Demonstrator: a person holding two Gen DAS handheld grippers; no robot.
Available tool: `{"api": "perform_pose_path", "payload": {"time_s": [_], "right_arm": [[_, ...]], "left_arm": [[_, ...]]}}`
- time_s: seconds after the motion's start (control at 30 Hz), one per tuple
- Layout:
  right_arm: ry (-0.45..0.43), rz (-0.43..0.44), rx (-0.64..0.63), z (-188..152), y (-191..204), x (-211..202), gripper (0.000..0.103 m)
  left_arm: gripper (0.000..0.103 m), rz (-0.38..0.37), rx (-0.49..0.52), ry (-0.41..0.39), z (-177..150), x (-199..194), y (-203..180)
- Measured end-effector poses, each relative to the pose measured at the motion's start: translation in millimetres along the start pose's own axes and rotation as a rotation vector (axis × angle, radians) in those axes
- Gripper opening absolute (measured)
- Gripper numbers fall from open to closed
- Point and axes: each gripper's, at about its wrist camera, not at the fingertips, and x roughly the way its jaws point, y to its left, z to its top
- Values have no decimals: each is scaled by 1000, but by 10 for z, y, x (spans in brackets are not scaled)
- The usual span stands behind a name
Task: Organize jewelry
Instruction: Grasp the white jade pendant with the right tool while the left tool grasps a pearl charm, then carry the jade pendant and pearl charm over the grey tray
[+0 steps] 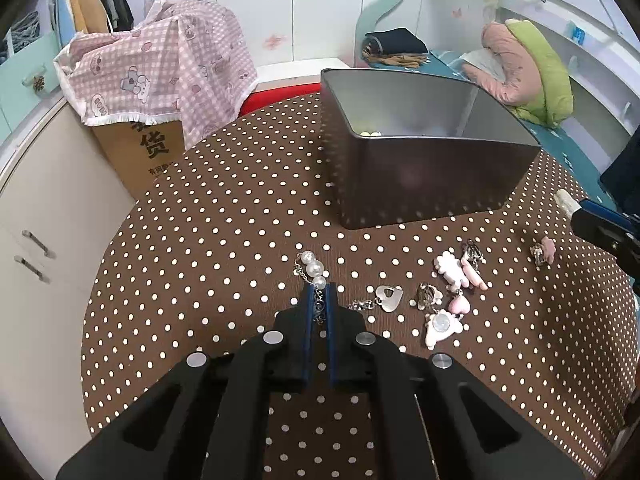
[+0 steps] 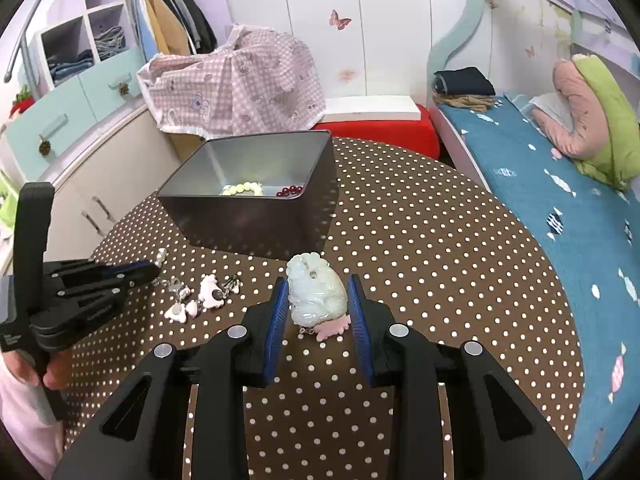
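Jewelry lies loose on the worktop (image 1: 240, 208), near the tin (image 1: 420, 184). My left tongs (image 1: 319, 294) pinch the pearl chain (image 1: 314, 270) at its end to lift it; my right tongs (image 2: 318, 300) hold the jade pendant (image 2: 317, 294) by its sides, both meant for the tin.

The left gripper (image 1: 319, 292) is a matte black plastic claw with two narrow fingers lined in ribbed blue pads (image 1: 309, 320); round silver screw heads (image 1: 273, 337) sit behind the fingers on angular linkage arms. The right gripper (image 2: 318, 300) has the same black frame, blue ribbed pads (image 2: 277, 324) and silver screws (image 2: 237, 331). Behind the left claw, bare fingers (image 2: 56, 376) wrap its black handle, beside a pale pink sleeve (image 2: 20, 412).
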Motion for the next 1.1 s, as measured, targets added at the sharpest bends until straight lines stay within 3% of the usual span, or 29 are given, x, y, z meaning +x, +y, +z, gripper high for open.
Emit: {"api": "perform_pose_path", "payload": {"time_s": [0.6, 1.1], "right_arm": [[-40, -14, 30, 96, -119, -160, 30], [-133, 7, -7, 553, 5, -443, 30]], "left_arm": [[4, 27, 44, -148, 181, -492, 8], [4, 63, 82, -256, 609, -842, 53]]}}
